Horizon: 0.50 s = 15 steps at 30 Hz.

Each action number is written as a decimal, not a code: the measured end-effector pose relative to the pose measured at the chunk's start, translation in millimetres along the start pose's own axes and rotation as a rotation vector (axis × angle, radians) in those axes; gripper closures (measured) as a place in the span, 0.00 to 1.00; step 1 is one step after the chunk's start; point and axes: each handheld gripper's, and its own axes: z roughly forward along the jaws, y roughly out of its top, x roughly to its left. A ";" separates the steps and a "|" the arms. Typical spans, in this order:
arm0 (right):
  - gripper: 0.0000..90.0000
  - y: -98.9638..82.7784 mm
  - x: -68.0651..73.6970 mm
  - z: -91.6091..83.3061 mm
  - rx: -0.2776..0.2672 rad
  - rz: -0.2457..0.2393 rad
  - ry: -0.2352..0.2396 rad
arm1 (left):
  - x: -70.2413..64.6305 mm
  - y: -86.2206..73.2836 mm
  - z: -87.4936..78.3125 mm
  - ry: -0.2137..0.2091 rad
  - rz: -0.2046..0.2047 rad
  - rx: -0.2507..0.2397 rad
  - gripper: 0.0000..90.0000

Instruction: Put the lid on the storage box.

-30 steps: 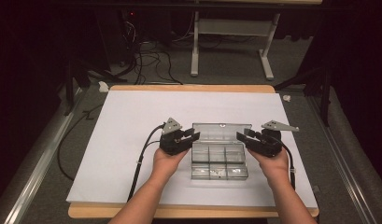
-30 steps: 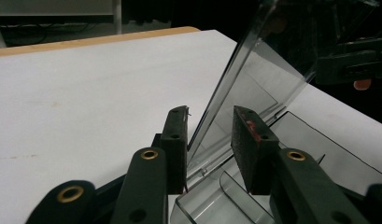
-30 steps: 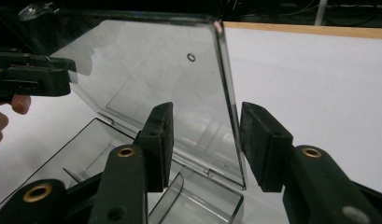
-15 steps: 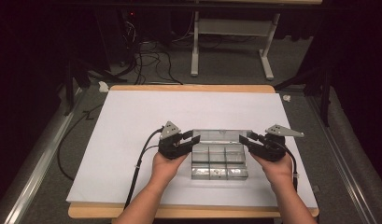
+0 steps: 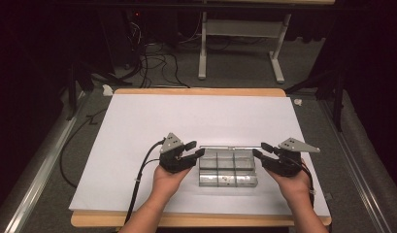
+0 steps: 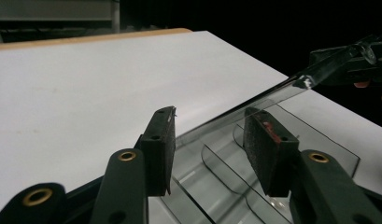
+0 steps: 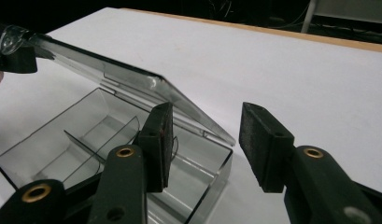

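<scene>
Between my grippers: clear compartment box, lid half raised, on white table sheet, toward 6 o'clock.
Left gripper: jaws just opening, apart, box edge between.
Right gripper: apart, gripping nothing.
Writing: none readable.
Hidden: box contents unclear.

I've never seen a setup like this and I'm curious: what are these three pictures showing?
A person at a table holds a hand-operated claw in each hand: the left claw and the right claw. The wide picture comes from a camera overhead. The other two come from cameras riding on each claw, looking along its black jaws. On the white sheet lies a clear compartment box with its hinged lid half raised. The lid's edge passes between each claw's jaws, but neither squeezes it. The left claw's jaws have just been opening.
</scene>
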 end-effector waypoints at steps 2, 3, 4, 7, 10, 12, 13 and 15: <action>0.62 -3.6 1.1 -1.8 0.001 -0.008 -0.006 | -1.5 -5.2 -1.8 0.010 0.014 0.004 0.61; 0.62 -5.8 1.8 -2.9 0.004 -0.009 -0.009 | -2.1 -8.7 -2.8 0.010 0.017 0.010 0.61; 0.62 -8.4 3.0 -4.1 0.006 -0.011 -0.013 | -2.2 -11.5 -3.7 0.012 0.022 0.014 0.61; 0.63 -14.3 5.3 -6.4 0.017 -0.021 -0.012 | -1.9 -19.1 -6.7 0.003 -0.004 0.019 0.60; 0.64 -22.4 8.6 -9.5 0.023 -0.026 -0.021 | -3.6 -26.9 -9.0 0.007 0.006 0.028 0.61; 0.64 -28.0 10.9 -10.2 0.032 -0.025 -0.024 | -4.4 -31.9 -9.1 0.008 0.011 0.036 0.61; 0.64 -30.7 11.8 -9.7 0.037 -0.025 -0.026 | -5.0 -34.8 -8.4 0.011 0.019 0.046 0.61; 0.64 -35.6 12.6 -8.4 0.046 -0.032 -0.029 | -6.0 -38.7 -7.4 0.020 0.026 0.055 0.61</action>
